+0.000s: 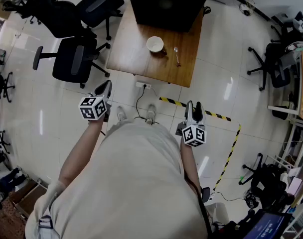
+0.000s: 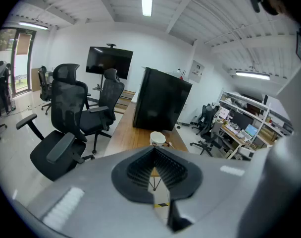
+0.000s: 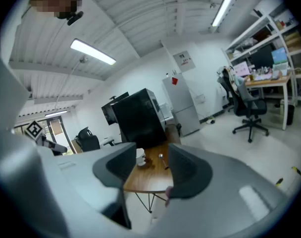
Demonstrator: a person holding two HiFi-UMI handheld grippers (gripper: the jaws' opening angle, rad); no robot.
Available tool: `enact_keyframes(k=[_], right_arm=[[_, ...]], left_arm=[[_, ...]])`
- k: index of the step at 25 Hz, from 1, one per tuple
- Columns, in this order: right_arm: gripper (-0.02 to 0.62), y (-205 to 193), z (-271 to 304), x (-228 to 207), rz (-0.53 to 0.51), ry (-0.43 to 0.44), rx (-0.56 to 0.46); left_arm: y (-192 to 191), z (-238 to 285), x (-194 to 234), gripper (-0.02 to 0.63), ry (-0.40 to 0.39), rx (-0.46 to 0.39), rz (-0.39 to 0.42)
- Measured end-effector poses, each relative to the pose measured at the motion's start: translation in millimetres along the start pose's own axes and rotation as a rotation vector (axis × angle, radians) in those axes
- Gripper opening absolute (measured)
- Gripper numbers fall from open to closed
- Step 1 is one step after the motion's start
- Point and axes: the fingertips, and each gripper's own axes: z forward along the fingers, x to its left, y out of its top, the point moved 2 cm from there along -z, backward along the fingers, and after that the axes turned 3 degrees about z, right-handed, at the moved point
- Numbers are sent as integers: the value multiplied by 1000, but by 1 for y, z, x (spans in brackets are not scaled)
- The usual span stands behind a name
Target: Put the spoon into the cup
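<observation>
A white cup (image 1: 155,44) stands on the wooden table (image 1: 136,54), well ahead of me. The metal spoon (image 1: 177,55) lies flat to the right of the cup. Both grippers hang over the floor, short of the table. My left gripper (image 1: 107,85) has its jaws together with nothing between them; its own view shows the cup (image 2: 159,139) just above the closed tips (image 2: 153,149). My right gripper (image 1: 193,105) is open and empty. The cup (image 3: 140,156) and the spoon (image 3: 162,157) show far off through its gap (image 3: 151,156).
A large black box (image 1: 166,4) fills the table's far end. Black office chairs (image 1: 72,59) stand left of the table. A power strip (image 1: 143,85) with a cable lies on the tiled floor, beside yellow-black tape (image 1: 211,115). Desks and chairs (image 1: 273,66) line the right side.
</observation>
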Motion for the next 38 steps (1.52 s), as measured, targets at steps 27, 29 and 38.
enact_keyframes(k=[27,29,38], right_arm=[[178,8,45,46,152,198,70],[172,11,53,52,169,177,62],[164,28,102,95,119,62,14]], left_arm=[[12,18,16,2,-34,22,-19],[32,32,25,2,-68,21,-13],[112,87,62,3,-235,1,21]])
